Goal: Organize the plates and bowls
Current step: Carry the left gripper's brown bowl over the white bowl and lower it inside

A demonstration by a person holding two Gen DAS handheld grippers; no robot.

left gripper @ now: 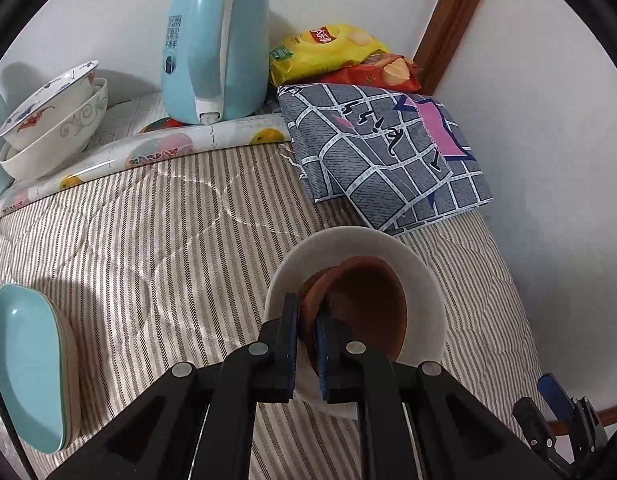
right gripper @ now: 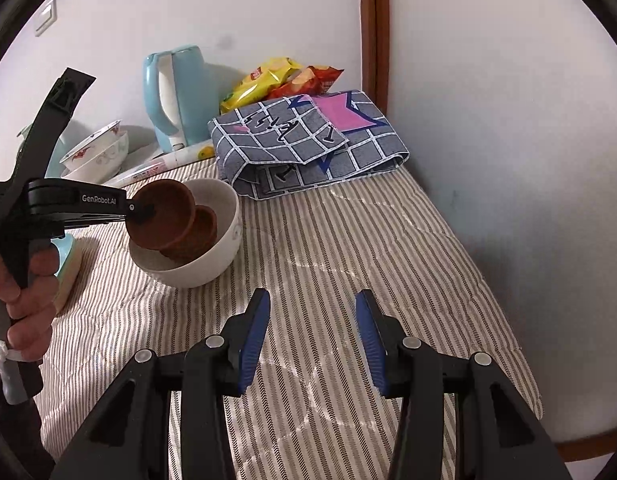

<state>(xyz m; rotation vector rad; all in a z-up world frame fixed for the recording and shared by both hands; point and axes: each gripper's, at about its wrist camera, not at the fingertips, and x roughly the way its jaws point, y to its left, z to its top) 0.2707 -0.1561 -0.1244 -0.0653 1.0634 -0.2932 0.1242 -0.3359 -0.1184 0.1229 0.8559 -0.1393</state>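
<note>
My left gripper [left gripper: 307, 312] is shut on the rim of a brown bowl [left gripper: 368, 304], holding it tilted over a white bowl [left gripper: 424, 280] on the striped cloth. In the right wrist view the brown bowl [right gripper: 160, 216] hangs at the left gripper [right gripper: 142, 210], with a second brown bowl [right gripper: 200, 228] lying inside the white bowl [right gripper: 224, 248]. My right gripper [right gripper: 312, 332] hovers open above the cloth, nothing between its fingers. Two stacked white patterned bowls [left gripper: 56, 120] stand at the back left. Teal plates [left gripper: 28, 364] lie stacked at the left.
A light blue kettle [left gripper: 216, 40] stands at the back on a fruit-print mat [left gripper: 164, 148]. Yellow and red snack bags [left gripper: 328, 54] lie beside it. A folded grey checked cloth [left gripper: 388, 152] sits by the wall corner. The right gripper's tip [left gripper: 556, 412] shows at lower right.
</note>
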